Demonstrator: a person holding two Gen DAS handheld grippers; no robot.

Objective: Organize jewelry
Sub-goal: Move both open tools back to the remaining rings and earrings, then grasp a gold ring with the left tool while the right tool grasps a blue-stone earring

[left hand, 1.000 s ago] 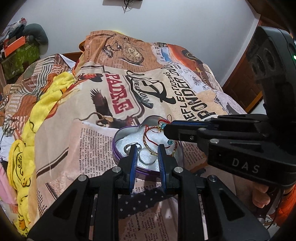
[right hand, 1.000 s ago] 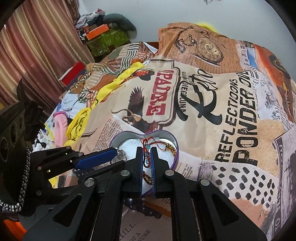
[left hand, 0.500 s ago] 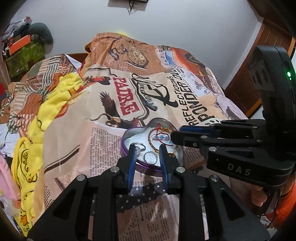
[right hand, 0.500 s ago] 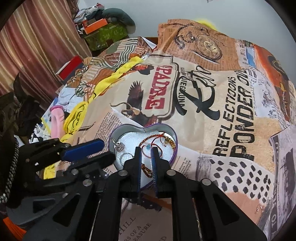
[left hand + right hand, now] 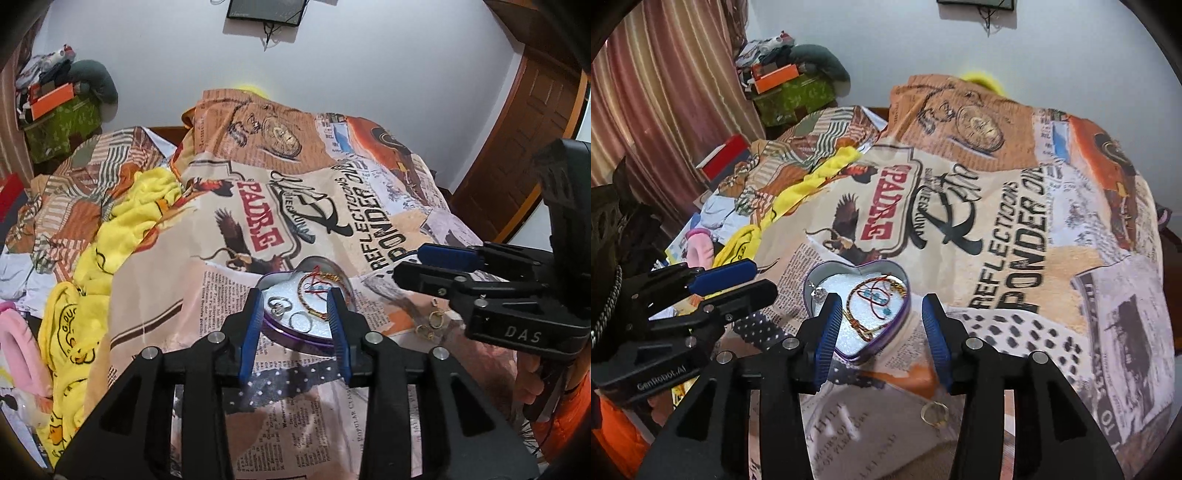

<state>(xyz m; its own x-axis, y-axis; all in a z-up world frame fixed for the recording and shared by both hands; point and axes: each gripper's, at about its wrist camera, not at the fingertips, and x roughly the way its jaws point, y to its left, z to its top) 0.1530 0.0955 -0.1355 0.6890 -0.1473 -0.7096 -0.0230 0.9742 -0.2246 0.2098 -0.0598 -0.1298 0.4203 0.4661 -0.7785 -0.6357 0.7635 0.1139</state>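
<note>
Purple heart tin [image 5: 886,341] sits on the bed [image 5: 1052,295].
A bracelet [image 5: 877,299] lies inside it. Left gripper [image 5: 295,326] and right gripper [image 5: 882,332] both gape wide, holding nothing.

Shiny metal on that heart-shaped tin [image 5: 812,295], grey inside, glossy purple round the wall, with a white, grainy foam pad [image 5: 849,291] lining the bottom. At its 3 o'clock side, a gold chain bracelet [image 5: 866,325] glints beside red thread. Silver rings [image 5: 300,320] gleam, polished. Underneath, the bedspread [image 5: 1015,229] is soft matt printed cloth; the yellow blanket [image 5: 110,236] at 9 o'clock looks fleecy. Both grippers are matt black plastic with ribbed blue pads [image 5: 827,334]. At 2 o'clock, a varnished wooden door [image 5: 535,122]
</note>
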